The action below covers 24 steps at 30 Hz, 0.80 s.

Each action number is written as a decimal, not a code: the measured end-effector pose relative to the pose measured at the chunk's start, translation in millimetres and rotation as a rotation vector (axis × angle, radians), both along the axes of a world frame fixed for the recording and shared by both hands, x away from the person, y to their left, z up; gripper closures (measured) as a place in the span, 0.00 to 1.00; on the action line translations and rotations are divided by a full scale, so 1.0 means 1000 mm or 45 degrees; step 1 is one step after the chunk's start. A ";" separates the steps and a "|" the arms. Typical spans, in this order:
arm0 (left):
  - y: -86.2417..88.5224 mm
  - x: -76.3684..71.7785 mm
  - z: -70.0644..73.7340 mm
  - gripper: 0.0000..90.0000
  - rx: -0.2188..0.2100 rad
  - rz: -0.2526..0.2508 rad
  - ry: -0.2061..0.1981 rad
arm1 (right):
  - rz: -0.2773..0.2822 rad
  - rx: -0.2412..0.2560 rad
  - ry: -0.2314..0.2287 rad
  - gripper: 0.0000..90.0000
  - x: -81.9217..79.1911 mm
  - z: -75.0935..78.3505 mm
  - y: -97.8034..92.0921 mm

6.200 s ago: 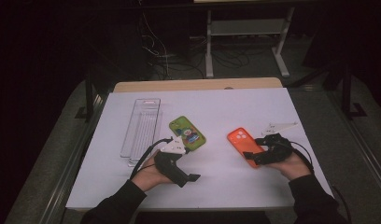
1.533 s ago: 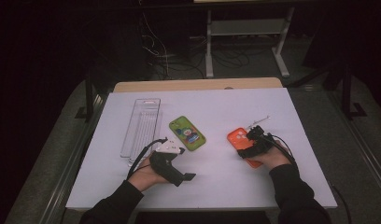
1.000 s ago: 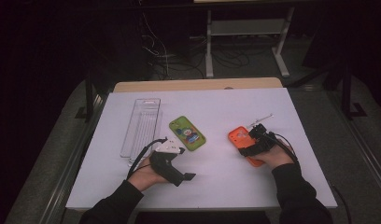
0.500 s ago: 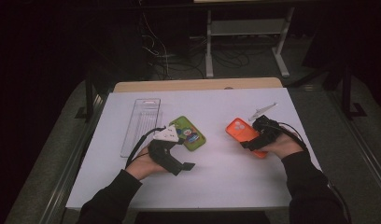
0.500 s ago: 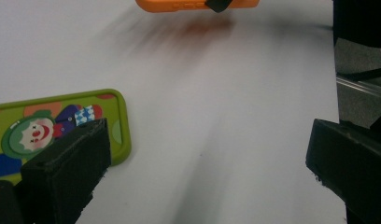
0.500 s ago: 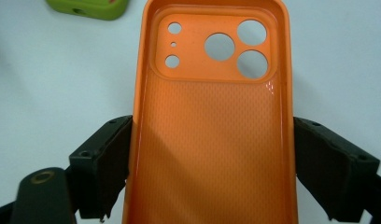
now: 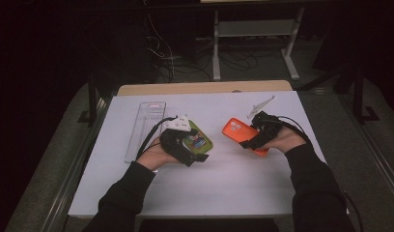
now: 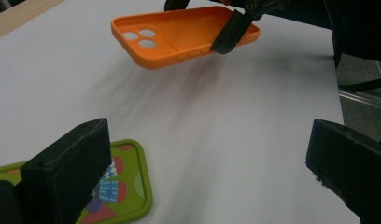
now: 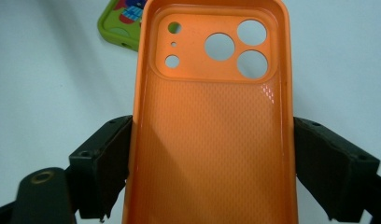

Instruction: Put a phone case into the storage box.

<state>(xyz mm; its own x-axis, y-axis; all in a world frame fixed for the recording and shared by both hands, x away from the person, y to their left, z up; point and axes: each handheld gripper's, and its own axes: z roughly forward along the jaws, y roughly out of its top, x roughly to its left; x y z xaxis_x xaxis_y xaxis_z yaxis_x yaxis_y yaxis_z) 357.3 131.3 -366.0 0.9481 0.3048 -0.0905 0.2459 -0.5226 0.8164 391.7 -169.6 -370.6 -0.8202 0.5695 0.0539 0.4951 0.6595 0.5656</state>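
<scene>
Lift step: right gripper (image 7: 253,140) clamps orange soft-plastic phone case (image 9: 212,121) across its sides, raised above white table (image 7: 233,183). Left gripper (image 8: 212,177) wide open, empty, beside green patterned phone case (image 8: 125,196). Next, probably: steady carry, level set-down.

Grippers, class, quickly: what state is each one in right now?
Left gripper: open, holding nothing, beside the green phone case.
Right gripper: shut on the orange phone case, lifted.
</scene>
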 end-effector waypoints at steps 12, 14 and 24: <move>0.005 0.005 0.002 0.00 0.011 -0.071 -0.035 | 0.200 -0.021 -0.038 0.17 -0.004 -0.006 0.015; 0.004 0.003 0.003 0.00 0.029 -0.096 -0.046 | 0.244 -0.028 -0.059 0.17 -0.007 -0.007 0.019; -0.004 -0.008 0.003 0.00 0.104 -0.195 -0.045 | 0.440 -0.066 -0.053 0.17 -0.026 -0.010 0.048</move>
